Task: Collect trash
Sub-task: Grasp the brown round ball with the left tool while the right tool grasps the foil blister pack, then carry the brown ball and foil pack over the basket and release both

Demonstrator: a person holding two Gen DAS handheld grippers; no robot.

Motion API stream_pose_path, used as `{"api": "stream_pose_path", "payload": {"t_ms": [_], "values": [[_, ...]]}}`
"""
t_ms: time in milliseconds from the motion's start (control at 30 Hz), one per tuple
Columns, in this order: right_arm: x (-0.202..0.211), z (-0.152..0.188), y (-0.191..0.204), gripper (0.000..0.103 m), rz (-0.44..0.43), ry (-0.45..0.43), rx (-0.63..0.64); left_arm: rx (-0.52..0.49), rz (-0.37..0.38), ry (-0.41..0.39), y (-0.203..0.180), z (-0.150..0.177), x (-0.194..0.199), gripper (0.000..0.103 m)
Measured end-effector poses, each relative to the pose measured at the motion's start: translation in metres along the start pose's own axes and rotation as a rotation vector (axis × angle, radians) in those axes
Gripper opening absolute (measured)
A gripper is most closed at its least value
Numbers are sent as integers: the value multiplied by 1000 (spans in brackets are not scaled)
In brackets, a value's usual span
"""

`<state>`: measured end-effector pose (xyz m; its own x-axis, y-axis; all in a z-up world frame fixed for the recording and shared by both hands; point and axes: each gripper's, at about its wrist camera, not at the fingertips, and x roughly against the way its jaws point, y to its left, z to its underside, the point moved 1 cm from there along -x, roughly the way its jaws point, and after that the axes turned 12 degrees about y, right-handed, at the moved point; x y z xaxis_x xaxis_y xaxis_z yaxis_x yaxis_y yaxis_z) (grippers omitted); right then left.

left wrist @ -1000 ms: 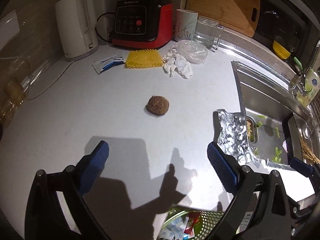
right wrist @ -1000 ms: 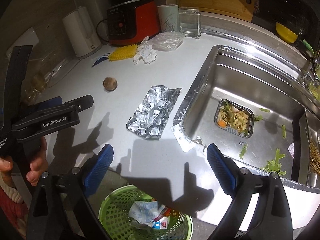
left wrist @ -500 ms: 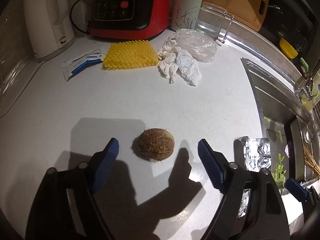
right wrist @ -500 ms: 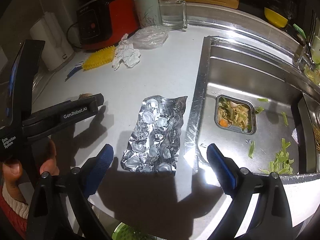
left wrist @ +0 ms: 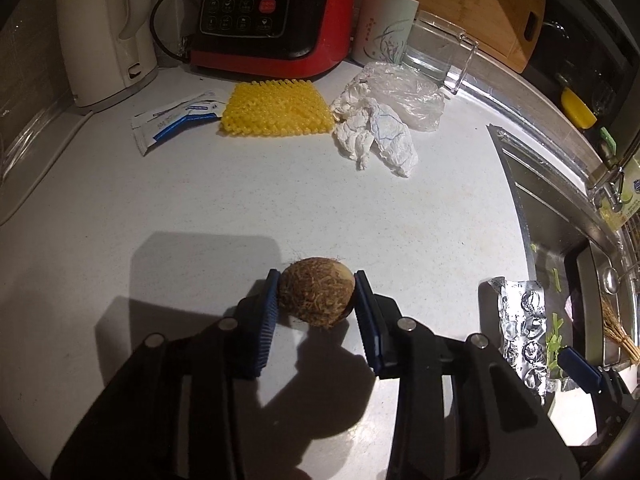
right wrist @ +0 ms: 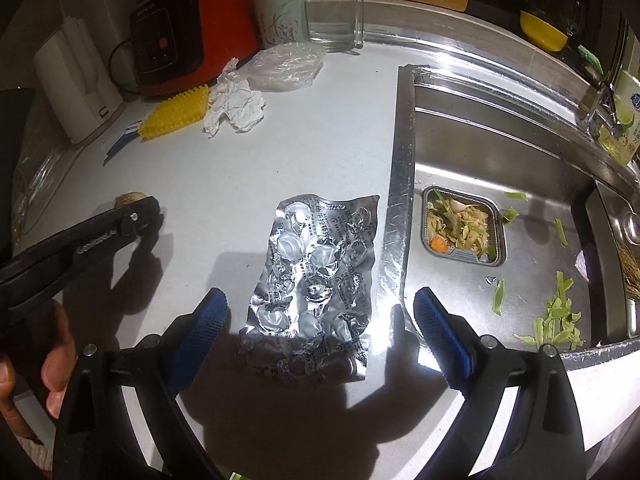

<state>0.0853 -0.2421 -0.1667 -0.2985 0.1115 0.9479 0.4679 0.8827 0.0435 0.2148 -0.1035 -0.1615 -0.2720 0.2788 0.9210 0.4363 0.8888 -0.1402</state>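
1. Both views are dim, with dark vignetted corners.
2. Light falls from above and behind, throwing hard black shadows of the tools forward across the white counter [left wrist: 200,208].
3. Glare flares on the foil blister sheet [right wrist: 320,280] and the steel sink [right wrist: 500,152] rim.
4. Fisheye bending curves the counter edges and far appliances.
5. Focus is fairly sharp; no motion blur shows.

"GenRobot.AI" on left hand-held gripper [right wrist: 138,216]
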Motion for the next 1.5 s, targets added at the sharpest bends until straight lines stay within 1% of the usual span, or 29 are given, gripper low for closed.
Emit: {"api": "stream_pose_path", "payload": {"t_ms": [167, 200, 233, 267, 300, 333, 367, 567, 767, 900, 1033, 1133, 1300, 1400, 1500], "values": [[-9, -6, 5, 94, 25, 9, -18, 15, -18, -20, 12, 6, 16, 36], [-10, -6, 7, 91, 27, 8, -15, 13, -19, -21, 14, 8, 19, 36], [-12, -7, 9, 83, 29, 10, -9, 13, -20, -23, 15, 10, 21, 36], [-14, -7, 11, 80, 30, 19, -3, 15, -25, -26, 16, 12, 24, 36], [-16, -7, 13, 73, 25, 29, 1, 14, -29, -29, 17, 14, 26, 36], [-15, -7, 14, 67, 31, 20, 9, 14, -28, -30, 17, 16, 29, 36], [-14, -7, 16, 65, 31, 17, 19, 14, -24, -28, 18, 18, 31, 36], [-8, 1, 15, 63, -12, 15, 34, 31, -26, -35, 20, 33, 45, 36], [21, 19, 2, 63, -70, -22, 64, 27, -41, -46, 10, 60, 65, 36], [49, 45, -9, 63, -120, -37, 112, 15, -45, -45, -5, 88, 82, 36], [76, 83, -26, 63, -167, -31, 180, 13, -12, -37, -22, 120, 101, 36], [90, 112, -41, 63, -194, -13, 232, 12, -23, -24, -36, 147, 111, 36], [98, 154, -61, 63, -231, 15, 306, 29, -53, -1, -56, 190, 121, 36], [97, 174, -68, 63, -260, 31, 355, 66, -53, 8, -63, 214, 127, 36], [96, 194, -70, 63, -278, 37, 424, 98, -75, 3, -68, 236, 135, 36]]}}
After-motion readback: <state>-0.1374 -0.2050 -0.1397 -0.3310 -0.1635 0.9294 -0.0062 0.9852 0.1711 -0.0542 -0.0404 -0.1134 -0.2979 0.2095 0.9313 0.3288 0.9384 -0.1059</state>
